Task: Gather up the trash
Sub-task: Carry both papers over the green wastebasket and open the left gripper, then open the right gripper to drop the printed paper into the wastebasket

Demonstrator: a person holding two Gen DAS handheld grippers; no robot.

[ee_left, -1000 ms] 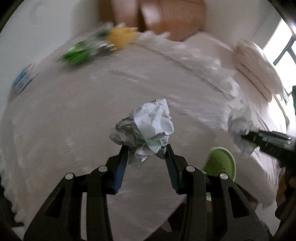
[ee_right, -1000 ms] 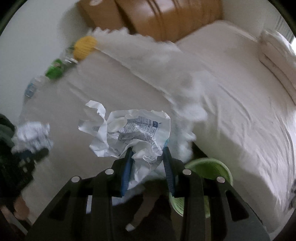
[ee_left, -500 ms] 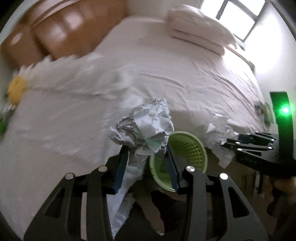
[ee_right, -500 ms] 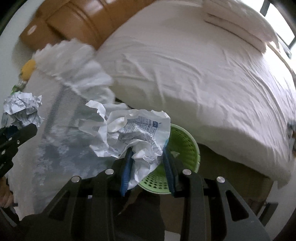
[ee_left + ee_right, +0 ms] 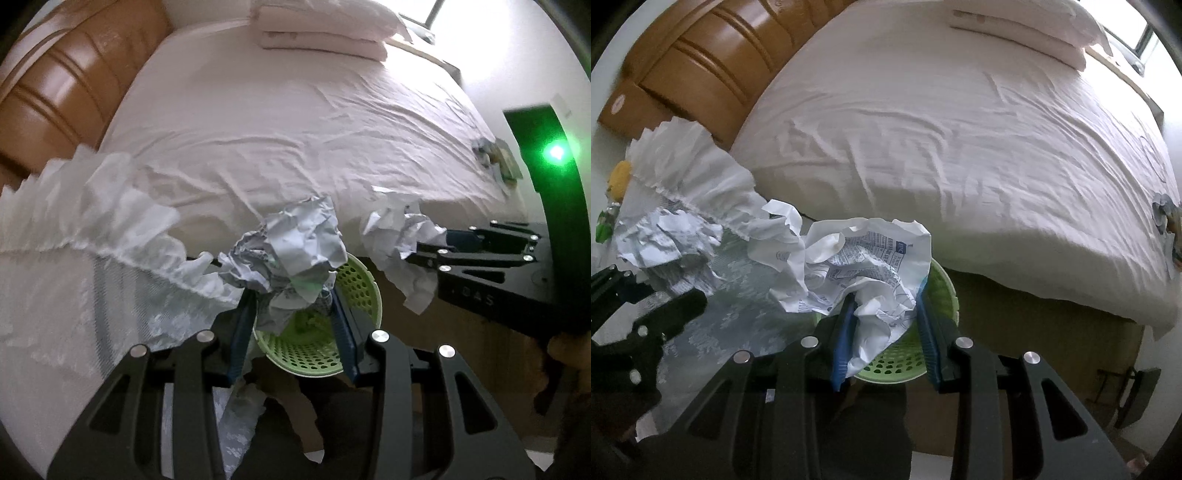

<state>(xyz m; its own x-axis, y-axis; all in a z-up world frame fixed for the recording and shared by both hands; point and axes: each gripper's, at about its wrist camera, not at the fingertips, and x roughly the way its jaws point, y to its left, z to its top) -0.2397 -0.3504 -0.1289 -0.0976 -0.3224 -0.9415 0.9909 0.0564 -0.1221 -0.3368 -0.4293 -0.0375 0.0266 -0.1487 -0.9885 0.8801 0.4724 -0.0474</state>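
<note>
My left gripper (image 5: 293, 295) is shut on a crumpled grey-white paper ball (image 5: 291, 254) and holds it above a green perforated trash basket (image 5: 354, 295) on the floor beside the bed. My right gripper (image 5: 884, 295) is shut on a crumpled white printed paper (image 5: 857, 266) and holds it above the same basket (image 5: 942, 291). The right gripper with its paper (image 5: 402, 236) shows at the right of the left wrist view. The left gripper's paper ball (image 5: 665, 243) shows at the left of the right wrist view.
A white-sheeted bed (image 5: 295, 122) with stacked pillows (image 5: 321, 33) and a brown headboard (image 5: 62, 88) fills the background. A table with a white frilled cloth (image 5: 92, 221) stands at the left. More paper scraps (image 5: 495, 155) lie at the bed's far right edge.
Both grippers swung right from over the clothed table to the bedside, carrying their papers. The green basket now lies directly under both grippers.
</note>
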